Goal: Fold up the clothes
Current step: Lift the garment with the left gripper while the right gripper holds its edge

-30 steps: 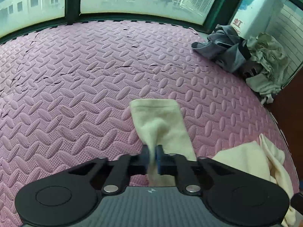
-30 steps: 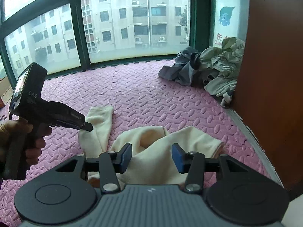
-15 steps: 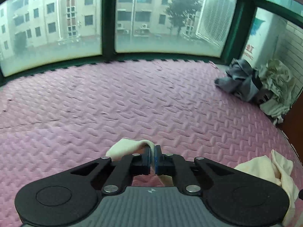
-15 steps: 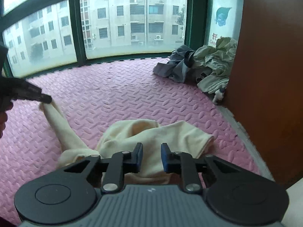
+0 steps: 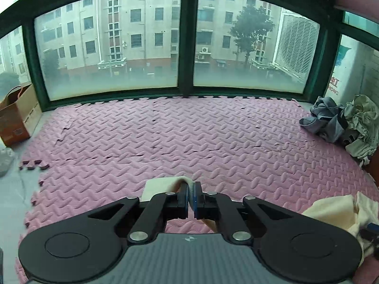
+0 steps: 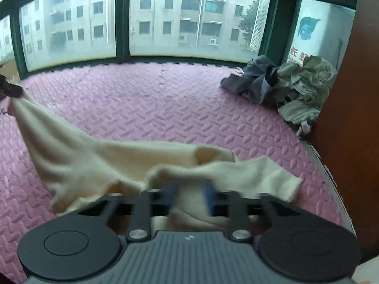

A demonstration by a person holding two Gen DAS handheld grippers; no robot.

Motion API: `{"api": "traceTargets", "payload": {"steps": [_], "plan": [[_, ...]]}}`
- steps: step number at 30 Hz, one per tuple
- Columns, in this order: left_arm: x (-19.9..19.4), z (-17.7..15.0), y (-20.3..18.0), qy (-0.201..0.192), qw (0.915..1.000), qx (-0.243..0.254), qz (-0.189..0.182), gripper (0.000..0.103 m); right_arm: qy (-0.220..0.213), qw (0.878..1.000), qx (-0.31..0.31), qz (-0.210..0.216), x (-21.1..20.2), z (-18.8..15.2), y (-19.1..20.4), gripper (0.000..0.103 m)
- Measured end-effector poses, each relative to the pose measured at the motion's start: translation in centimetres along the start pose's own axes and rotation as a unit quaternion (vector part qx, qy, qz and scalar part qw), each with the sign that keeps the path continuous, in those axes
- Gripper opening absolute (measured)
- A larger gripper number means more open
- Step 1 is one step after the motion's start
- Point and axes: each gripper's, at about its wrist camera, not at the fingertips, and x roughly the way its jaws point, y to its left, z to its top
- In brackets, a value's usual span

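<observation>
Mat (image 5: 180, 137) lies bare beyond left tool (image 5: 191, 200) pinching garment (image 6: 99, 158) edge.

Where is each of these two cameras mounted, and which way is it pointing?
Left wrist: sits on the left hand-held gripper, facing the windows over the pink foam mat; its fingers pinch the cream garment.
Right wrist: sits on the right hand-held gripper, blurred, over the same garment; the left one's tip shows far left.
Shared: mat, garment, clothes pile.

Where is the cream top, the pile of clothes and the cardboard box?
cream top (image 6: 99, 156), right wrist view, its stretched middle.
pile of clothes (image 6: 284, 82), right wrist view, where grey meets beige.
cardboard box (image 5: 16, 116), left wrist view, its front side.
</observation>
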Motion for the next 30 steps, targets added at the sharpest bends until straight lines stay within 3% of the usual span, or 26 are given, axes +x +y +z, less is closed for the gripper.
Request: {"api": "traceTargets", "payload": {"steps": [5, 8, 11, 16, 21, 30], "plan": [[-0.4, -0.9, 2.3, 0.008, 0.9998, -0.010, 0.016, 0.004, 0.004, 1.000, 0.000, 0.010, -2.0, -1.7, -0.8, 0.005], [-0.8, -1.5, 3.7, 0.010, 0.9994, -0.016, 0.029, 0.004, -0.005, 1.000, 0.000, 0.023, -3.0, -1.5, -0.4, 0.009], [-1.6, -2.2, 5.5, 0.011, 0.9988, -0.024, 0.041, 0.004, -0.023, 1.000, -0.006, 0.016, -3.0, -0.8, 0.1, 0.021], [-3.0, -3.6, 9.2, 0.017, 0.9971, -0.040, 0.062, 0.004, -0.011, 0.999, 0.022, 0.023, -1.2, 0.6, -0.8, 0.022], [-3.5, -4.8, 12.3, 0.026, 0.9946, -0.051, 0.087, 0.004, 0.006, 0.999, 0.032, 0.037, 0.7, 1.9, -0.5, 0.037], [-3.2, -6.5, 16.5, 0.048, 0.9891, -0.085, 0.110, 0.004, 0.035, 0.997, 0.069, 0.007, 5.1, 3.4, -1.2, 0.045]]}}
